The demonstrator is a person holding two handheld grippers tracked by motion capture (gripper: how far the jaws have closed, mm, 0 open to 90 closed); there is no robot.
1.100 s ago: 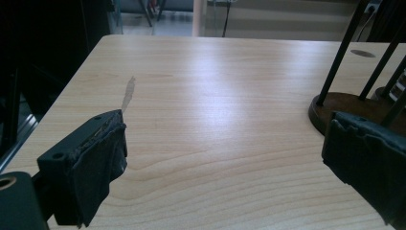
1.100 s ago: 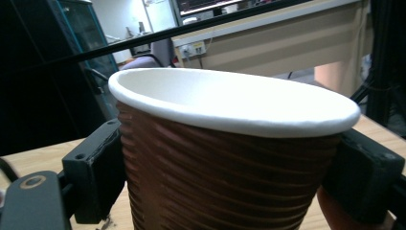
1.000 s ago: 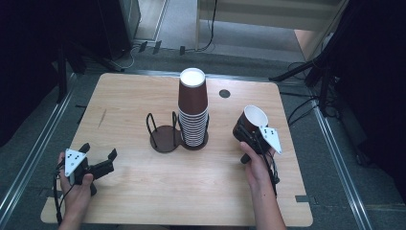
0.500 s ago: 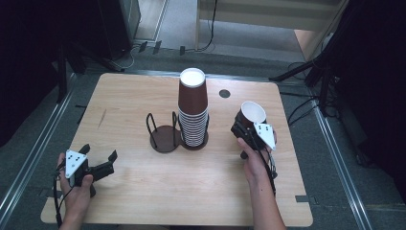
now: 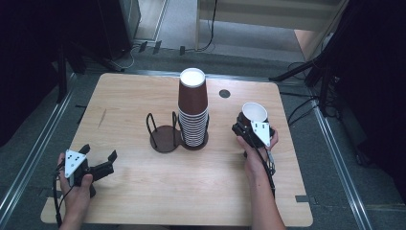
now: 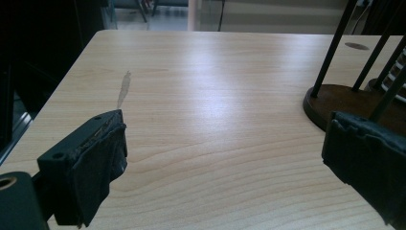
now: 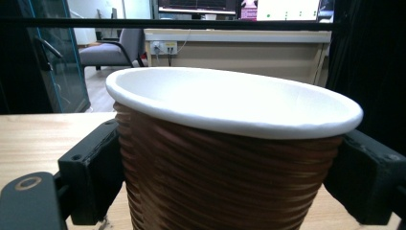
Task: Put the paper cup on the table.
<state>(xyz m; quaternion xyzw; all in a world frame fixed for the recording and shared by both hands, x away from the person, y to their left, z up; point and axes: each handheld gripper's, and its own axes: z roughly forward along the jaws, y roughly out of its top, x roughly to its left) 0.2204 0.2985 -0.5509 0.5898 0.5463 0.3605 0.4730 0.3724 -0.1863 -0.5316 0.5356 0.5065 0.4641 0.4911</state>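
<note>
A tall stack of brown paper cups (image 5: 193, 112) with white insides stands mid-table. Beside it, to the left, is an empty round brown cup holder (image 5: 164, 134) with black wire posts, also seen as the cup holder (image 6: 335, 98) from the left gripper view. My right gripper (image 5: 249, 125) is shut on a single brown ribbed cup (image 5: 253, 113), mouth up, right of the stack; the cup (image 7: 230, 158) sits squeezed between both jaws. My left gripper (image 5: 99, 155) rests near the table's front left, open, with bare wood between its pads (image 6: 98, 165).
The wooden table (image 5: 119, 110) has a dark round grommet hole (image 5: 224, 93) behind the stack and a grey smear (image 6: 123, 88) on its left side. Metal rails and cables run along the floor around it.
My right gripper with the cup has shifted a little toward the left and forward, nearer the stack. The left gripper has stayed almost where it was.
</note>
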